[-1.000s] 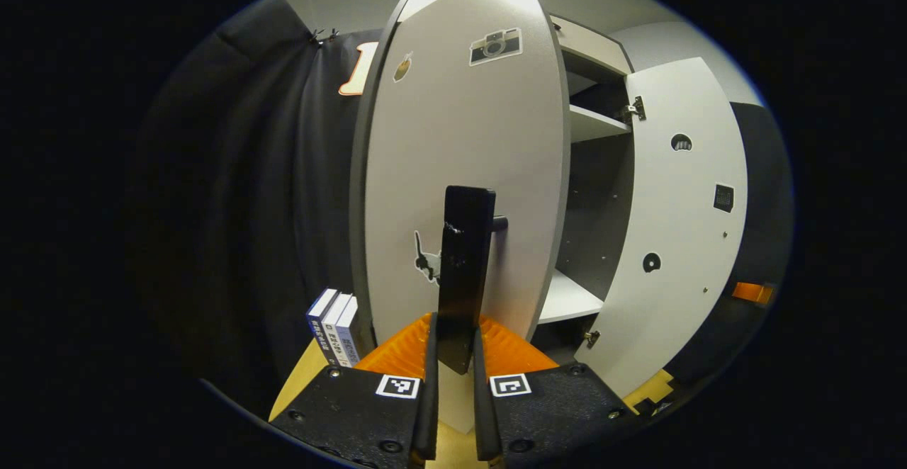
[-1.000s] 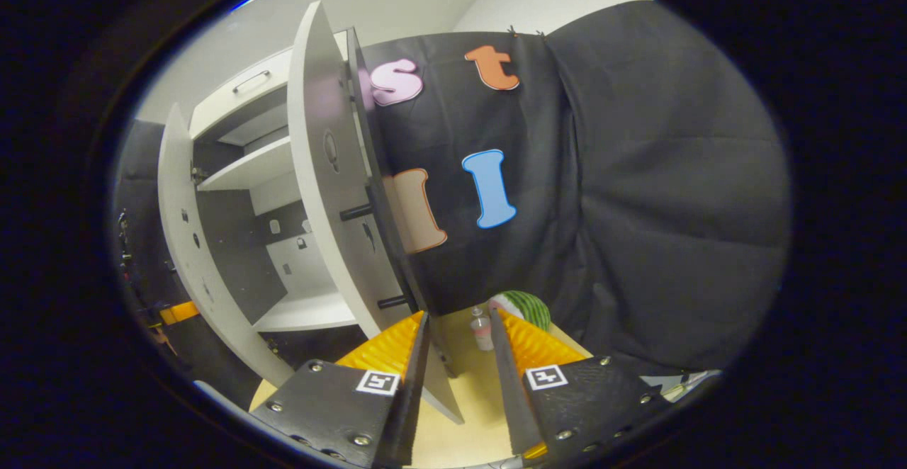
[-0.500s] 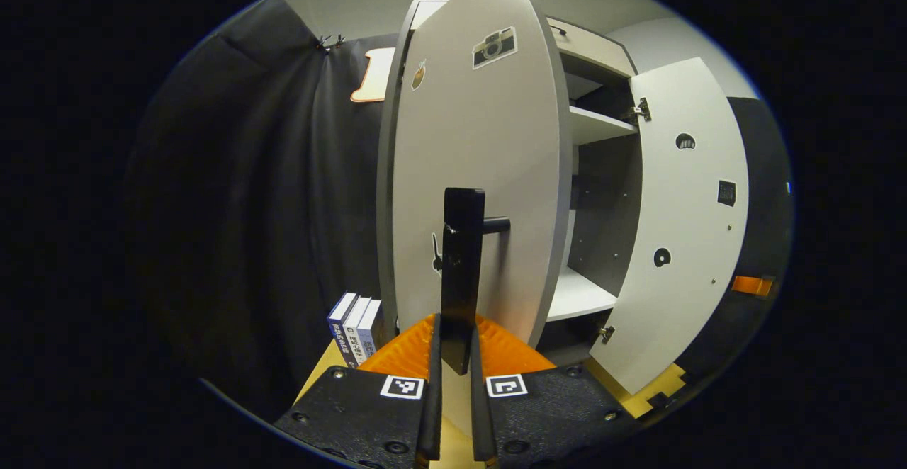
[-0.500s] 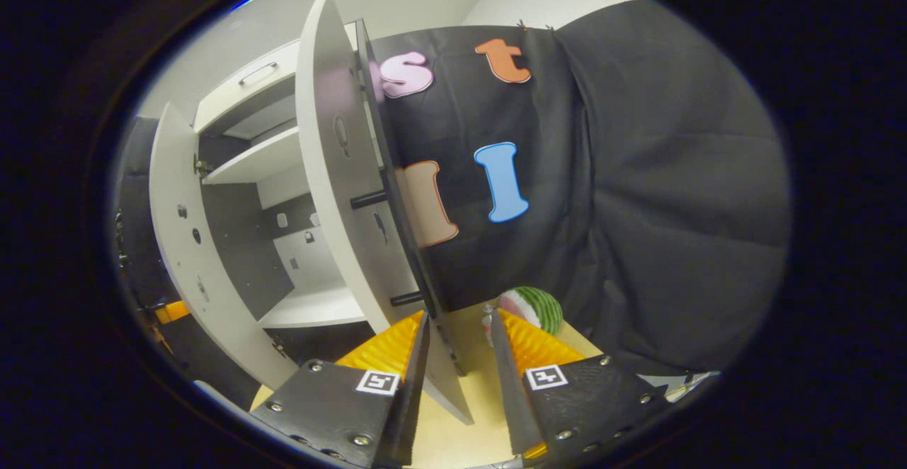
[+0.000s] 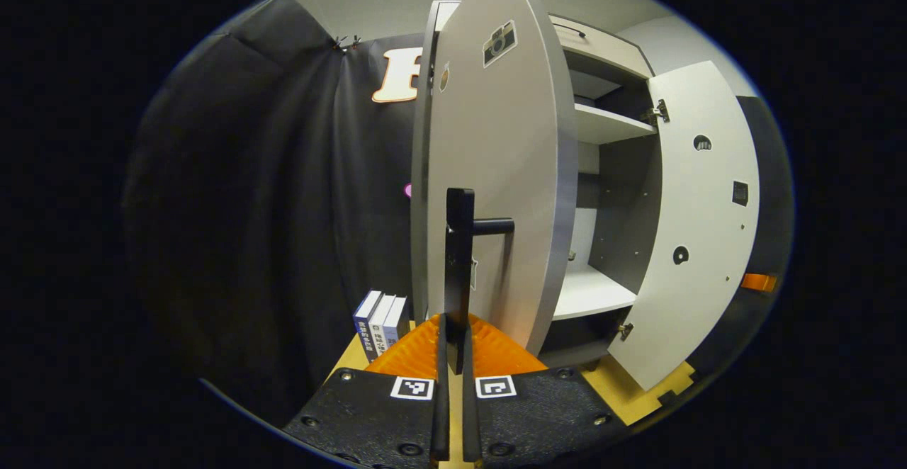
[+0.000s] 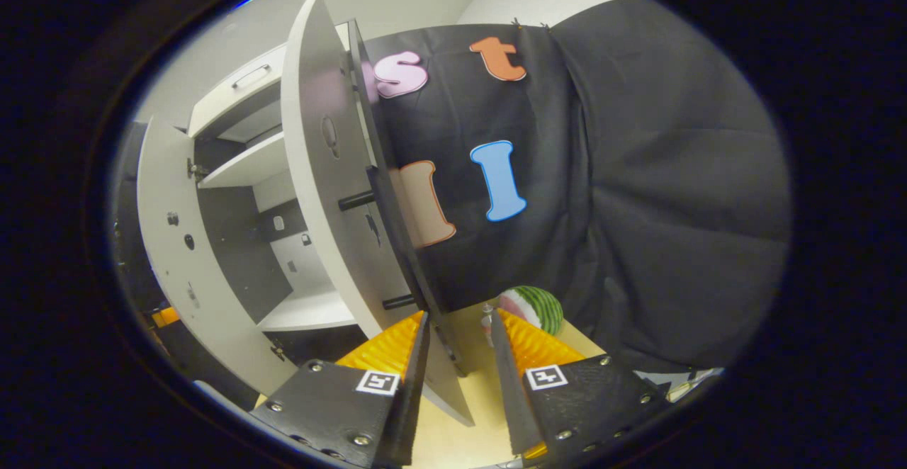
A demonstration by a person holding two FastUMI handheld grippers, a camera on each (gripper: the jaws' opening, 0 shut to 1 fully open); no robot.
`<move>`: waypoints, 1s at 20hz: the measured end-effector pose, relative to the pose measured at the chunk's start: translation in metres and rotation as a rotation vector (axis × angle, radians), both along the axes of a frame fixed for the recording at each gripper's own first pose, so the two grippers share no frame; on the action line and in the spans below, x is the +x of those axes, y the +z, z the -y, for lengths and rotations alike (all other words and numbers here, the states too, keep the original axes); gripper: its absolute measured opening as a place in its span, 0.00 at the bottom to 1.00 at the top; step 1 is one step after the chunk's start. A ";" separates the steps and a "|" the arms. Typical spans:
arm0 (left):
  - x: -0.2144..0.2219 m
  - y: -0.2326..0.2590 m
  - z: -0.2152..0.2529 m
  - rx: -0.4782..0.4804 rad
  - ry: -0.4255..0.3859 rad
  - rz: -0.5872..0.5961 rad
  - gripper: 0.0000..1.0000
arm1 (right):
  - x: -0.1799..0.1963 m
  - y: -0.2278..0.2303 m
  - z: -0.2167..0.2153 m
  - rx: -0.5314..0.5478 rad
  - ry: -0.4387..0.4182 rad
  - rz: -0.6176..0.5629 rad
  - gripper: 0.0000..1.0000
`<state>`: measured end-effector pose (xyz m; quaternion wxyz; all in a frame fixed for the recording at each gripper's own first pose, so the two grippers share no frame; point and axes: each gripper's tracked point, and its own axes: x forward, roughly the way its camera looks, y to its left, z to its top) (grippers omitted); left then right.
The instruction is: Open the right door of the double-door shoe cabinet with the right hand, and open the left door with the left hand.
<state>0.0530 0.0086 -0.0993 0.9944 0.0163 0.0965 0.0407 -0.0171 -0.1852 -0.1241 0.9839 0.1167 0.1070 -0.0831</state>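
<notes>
The cabinet (image 5: 602,125) stands with both doors swung out. In the left gripper view the left door (image 5: 503,171) is seen nearly edge-on, stickers on its face, and its black handle (image 5: 460,256) runs straight up from between the fingers of the left hand-held gripper (image 5: 451,356), which are clamped tight on the handle's lower end. Past the door the shelves (image 5: 595,288) show pale against the dark inner walls, and the right door (image 5: 698,221) hangs wide open at the far side, its inner face and hinges turned to the camera.

In the right gripper view the right door (image 6: 329,193) is just ahead of the right hand-held gripper (image 6: 457,356), its lower edge reaching down between the fingers; these stand apart, and I cannot tell whether either touches the door. The door's handle (image 6: 386,235) sits on the side toward the black cloth.

A row of books (image 5: 381,320) stands upright on the bench (image 5: 638,391) beside the cabinet's left side. A watermelon (image 6: 535,309) and a small bottle (image 6: 486,320) sit on the bench near the cloth.
</notes>
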 end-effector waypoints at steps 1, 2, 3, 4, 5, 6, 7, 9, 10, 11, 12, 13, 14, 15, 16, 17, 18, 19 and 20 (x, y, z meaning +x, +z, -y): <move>-0.001 0.000 -0.004 0.002 0.009 0.001 0.06 | 0.003 0.001 -0.002 -0.001 0.005 0.000 0.58; -0.002 0.001 -0.010 0.002 0.022 0.006 0.05 | 0.005 0.001 -0.006 -0.004 0.009 0.001 0.56; -0.003 0.001 -0.015 0.001 0.031 0.008 0.04 | 0.006 0.002 -0.009 -0.008 0.014 0.000 0.55; -0.003 0.001 -0.020 0.002 0.042 0.009 0.04 | 0.008 0.000 -0.011 -0.013 0.018 -0.002 0.53; -0.004 0.001 -0.025 0.007 0.053 0.009 0.03 | 0.008 -0.001 -0.012 -0.018 0.021 -0.006 0.52; -0.002 0.001 -0.029 0.009 0.065 0.009 0.02 | 0.010 -0.002 -0.014 -0.021 0.023 -0.010 0.50; -0.002 0.002 -0.034 0.010 0.078 0.009 0.01 | 0.009 -0.002 -0.015 -0.021 0.024 -0.012 0.49; -0.003 0.002 -0.044 0.011 0.085 0.011 0.01 | 0.010 -0.003 -0.016 -0.019 0.024 -0.013 0.46; -0.003 0.002 -0.046 0.006 0.082 0.012 0.03 | 0.011 -0.004 -0.017 -0.017 0.022 -0.014 0.44; -0.002 0.002 -0.046 0.003 0.076 0.015 0.03 | 0.010 -0.002 -0.015 -0.016 0.021 -0.014 0.43; -0.002 0.002 -0.048 0.002 0.071 0.016 0.01 | 0.010 -0.003 -0.016 -0.014 0.018 -0.013 0.41; -0.002 0.003 -0.050 0.006 0.067 0.016 0.01 | 0.011 -0.002 -0.016 -0.013 0.017 -0.012 0.41; -0.002 0.002 -0.053 0.014 0.063 0.014 0.01 | 0.011 -0.002 -0.016 -0.012 0.015 -0.012 0.41; -0.002 0.002 -0.055 0.007 0.054 0.018 0.01 | 0.010 -0.002 -0.015 -0.010 0.015 -0.013 0.41; -0.002 0.003 -0.058 -0.006 0.051 0.021 0.01 | 0.011 -0.002 -0.015 -0.010 0.015 -0.013 0.41; -0.002 0.003 -0.060 -0.020 0.042 0.027 0.01 | 0.010 -0.002 -0.014 -0.010 0.016 -0.014 0.41; -0.001 0.004 -0.063 -0.027 0.031 0.042 0.01 | 0.010 -0.003 -0.014 -0.010 0.017 -0.016 0.41; 0.000 0.004 -0.064 -0.034 0.020 0.045 0.01 | 0.010 -0.002 -0.015 -0.010 0.018 -0.015 0.41; -0.001 0.003 -0.065 -0.035 0.010 0.046 0.01 | 0.010 -0.002 -0.015 -0.010 0.021 -0.016 0.41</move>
